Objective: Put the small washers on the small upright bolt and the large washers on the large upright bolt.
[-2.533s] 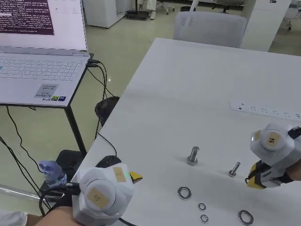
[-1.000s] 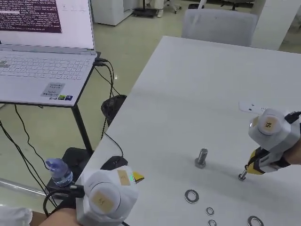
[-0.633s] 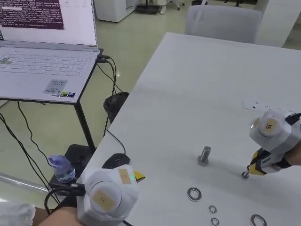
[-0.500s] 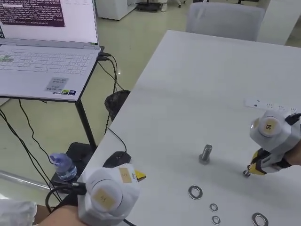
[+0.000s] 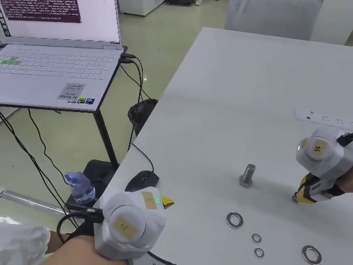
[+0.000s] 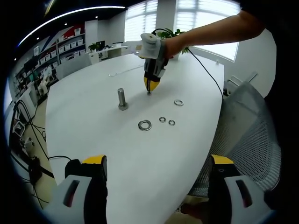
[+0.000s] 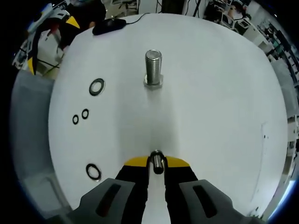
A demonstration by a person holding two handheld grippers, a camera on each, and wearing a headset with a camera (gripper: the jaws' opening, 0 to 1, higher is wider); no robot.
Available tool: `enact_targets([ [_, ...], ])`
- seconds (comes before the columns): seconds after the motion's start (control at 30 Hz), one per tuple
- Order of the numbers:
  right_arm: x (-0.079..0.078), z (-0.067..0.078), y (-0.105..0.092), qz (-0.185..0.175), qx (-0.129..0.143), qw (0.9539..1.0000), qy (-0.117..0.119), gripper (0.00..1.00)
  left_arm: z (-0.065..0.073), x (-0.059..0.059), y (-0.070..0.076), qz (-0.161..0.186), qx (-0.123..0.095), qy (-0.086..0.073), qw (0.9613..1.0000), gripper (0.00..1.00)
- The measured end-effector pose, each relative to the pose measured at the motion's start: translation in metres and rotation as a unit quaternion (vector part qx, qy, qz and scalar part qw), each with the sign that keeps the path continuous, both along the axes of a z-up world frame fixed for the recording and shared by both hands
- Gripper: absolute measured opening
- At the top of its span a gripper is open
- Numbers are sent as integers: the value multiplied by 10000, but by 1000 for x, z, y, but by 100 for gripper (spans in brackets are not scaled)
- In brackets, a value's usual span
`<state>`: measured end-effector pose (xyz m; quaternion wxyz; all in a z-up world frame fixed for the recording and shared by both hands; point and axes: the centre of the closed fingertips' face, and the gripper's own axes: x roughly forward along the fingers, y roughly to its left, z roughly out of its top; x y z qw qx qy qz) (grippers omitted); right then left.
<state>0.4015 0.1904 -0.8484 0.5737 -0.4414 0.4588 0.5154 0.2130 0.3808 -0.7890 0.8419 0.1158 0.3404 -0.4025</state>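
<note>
My right gripper (image 7: 156,175) is shut on the small bolt (image 7: 156,162), which stands on the white table; in the head view the right gripper (image 5: 301,196) hides that bolt. The large bolt (image 7: 153,68) (image 5: 248,175) stands upright a little beyond it. Two large washers (image 5: 235,220) (image 5: 311,254) and two small washers (image 5: 256,238) (image 5: 258,253) lie flat on the table nearer me. My left gripper (image 6: 156,186) is open and holds nothing, low at the table's near left edge (image 5: 160,203), far from the washers (image 6: 145,125).
A white power strip (image 5: 325,117) lies at the far right of the table (image 5: 220,99). A laptop (image 5: 55,61) sits on a stand to the left, with cables, a mouse (image 5: 142,179) and a water bottle (image 5: 80,187) below. A grey chair (image 5: 270,16) stands at the far end.
Since 2.5 s ago my right gripper has come to the small bolt and shut on it. Over the last second only the head camera has shifted; the washers lie where they were.
</note>
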Motion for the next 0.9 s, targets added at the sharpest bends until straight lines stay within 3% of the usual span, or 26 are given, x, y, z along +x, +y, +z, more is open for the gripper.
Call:
enact_targets([
  [0.9, 0, -10, 4, 16, -58, 10000, -22, 13, -5, -6, 3, 33, -32, 69, 10000, 86],
])
